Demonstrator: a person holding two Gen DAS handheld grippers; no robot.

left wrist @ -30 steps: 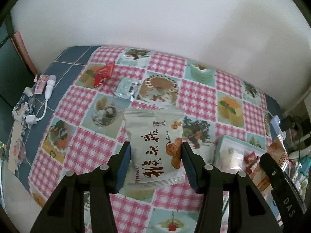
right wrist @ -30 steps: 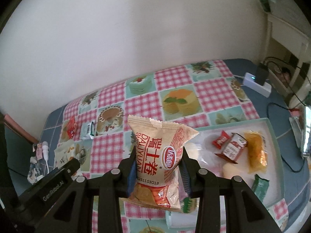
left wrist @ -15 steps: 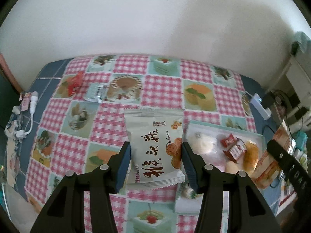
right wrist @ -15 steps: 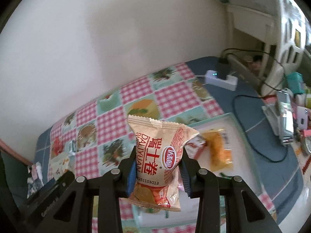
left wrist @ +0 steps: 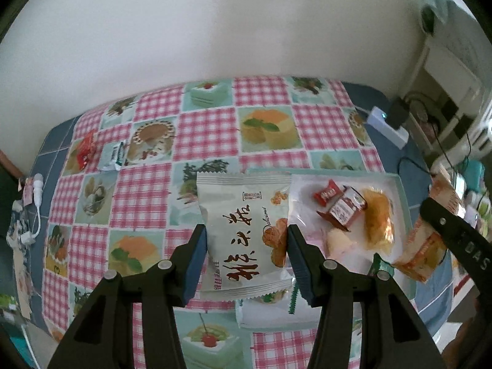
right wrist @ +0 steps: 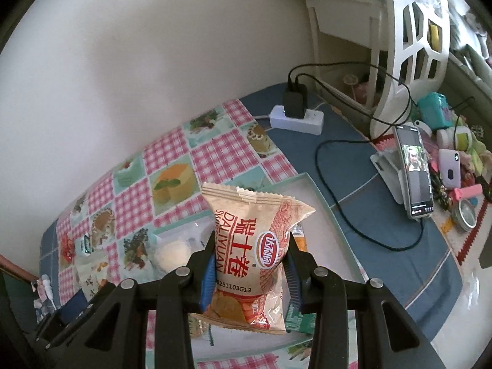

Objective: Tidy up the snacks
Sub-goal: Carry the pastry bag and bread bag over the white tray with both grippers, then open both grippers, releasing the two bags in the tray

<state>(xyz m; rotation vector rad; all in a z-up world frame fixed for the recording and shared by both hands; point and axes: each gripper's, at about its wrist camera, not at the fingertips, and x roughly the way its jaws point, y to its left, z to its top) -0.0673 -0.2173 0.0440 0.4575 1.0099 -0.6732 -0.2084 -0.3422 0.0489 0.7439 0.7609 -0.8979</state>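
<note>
Above the tray (left wrist: 402,190), newly swung beneath, left gripper (left wrist: 246,261) clamps a white packet (left wrist: 243,230), right gripper (right wrist: 250,264) an orange one (right wrist: 249,246).

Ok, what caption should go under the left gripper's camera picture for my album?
Left gripper holding a white crinkly snack packet above a checked tablecloth, beside a pale shallow tray of wrapped snacks.

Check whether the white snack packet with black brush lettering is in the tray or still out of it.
Out. The white snack packet is clamped in the left gripper, held above the tablecloth beside the pale green tray.
</note>
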